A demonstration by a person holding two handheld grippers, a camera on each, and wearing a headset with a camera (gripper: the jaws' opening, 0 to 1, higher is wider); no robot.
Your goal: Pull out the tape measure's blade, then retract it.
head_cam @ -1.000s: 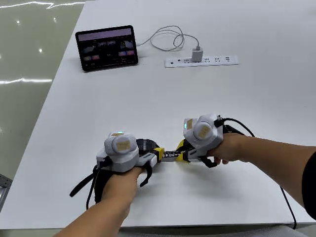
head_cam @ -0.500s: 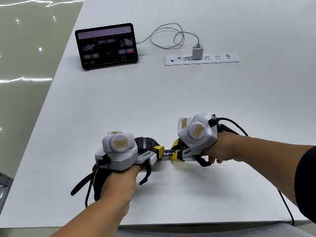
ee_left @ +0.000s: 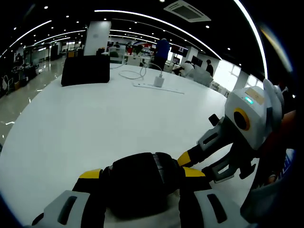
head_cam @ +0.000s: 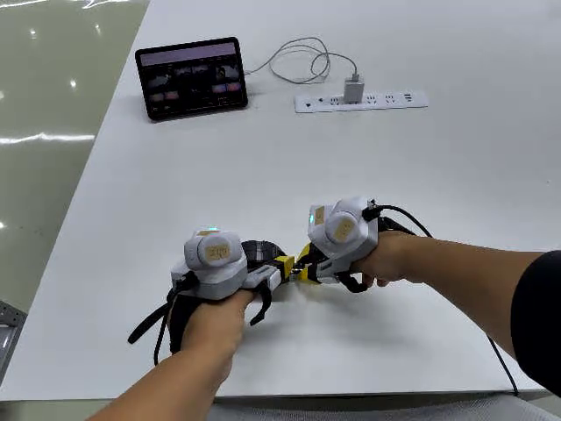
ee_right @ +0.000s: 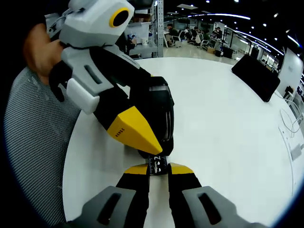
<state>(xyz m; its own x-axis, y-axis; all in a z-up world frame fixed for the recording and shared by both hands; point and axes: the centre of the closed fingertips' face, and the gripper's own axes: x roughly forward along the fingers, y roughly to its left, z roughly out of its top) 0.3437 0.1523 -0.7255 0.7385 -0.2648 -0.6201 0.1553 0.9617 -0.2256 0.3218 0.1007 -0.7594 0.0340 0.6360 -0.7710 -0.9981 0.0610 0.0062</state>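
Note:
The black tape measure (head_cam: 257,255) rests on the white table (head_cam: 412,167), and my left gripper (head_cam: 279,268) is shut on its case. In the left gripper view the case (ee_left: 142,183) sits between my yellow-tipped jaws, with the left gripper (ee_left: 142,174) clamped around it. My right gripper (head_cam: 304,264) is shut on the tip of the blade (ee_right: 156,164), right at the case's mouth. A short stub of marked blade shows between the right gripper (ee_right: 157,169) and the case (ee_right: 159,116). The two grippers almost touch.
A dark tablet (head_cam: 191,77) stands at the far left of the table. A white power strip (head_cam: 361,101) with a charger and a coiled cable (head_cam: 302,63) lies at the back. The table's left edge drops to a glossy floor (head_cam: 44,132).
My right gripper has moved left towards the tape measure's case, and the exposed blade between the grippers has shortened to a stub. The left gripper has held its place.

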